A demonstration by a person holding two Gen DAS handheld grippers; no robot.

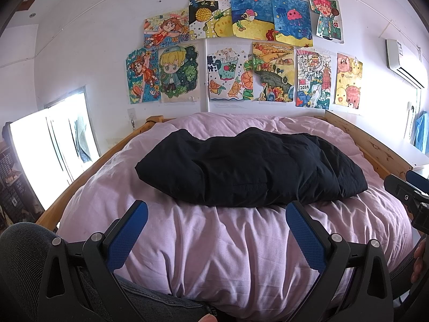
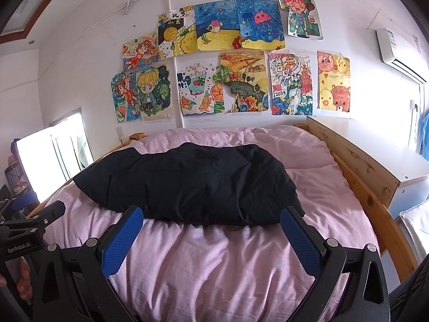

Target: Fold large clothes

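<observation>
A folded black garment (image 2: 187, 182) lies on the pink duvet (image 2: 214, 263), beyond the right gripper's (image 2: 211, 230) spread fingers (image 2: 123, 238).

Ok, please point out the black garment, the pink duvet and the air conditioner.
black garment (image 1: 249, 169), left wrist view, middle of the folded bundle.
pink duvet (image 1: 228, 247), left wrist view, bare front part.
air conditioner (image 2: 396, 51), right wrist view, white casing.

A black garment (image 1: 249, 169) lies folded into a long, puffy bundle across the middle of a pink duvet (image 1: 241, 241). It runs left to right, its near edge fairly straight, its surface lightly creased. From the right wrist view the black garment (image 2: 193, 185) sits left of centre.
</observation>
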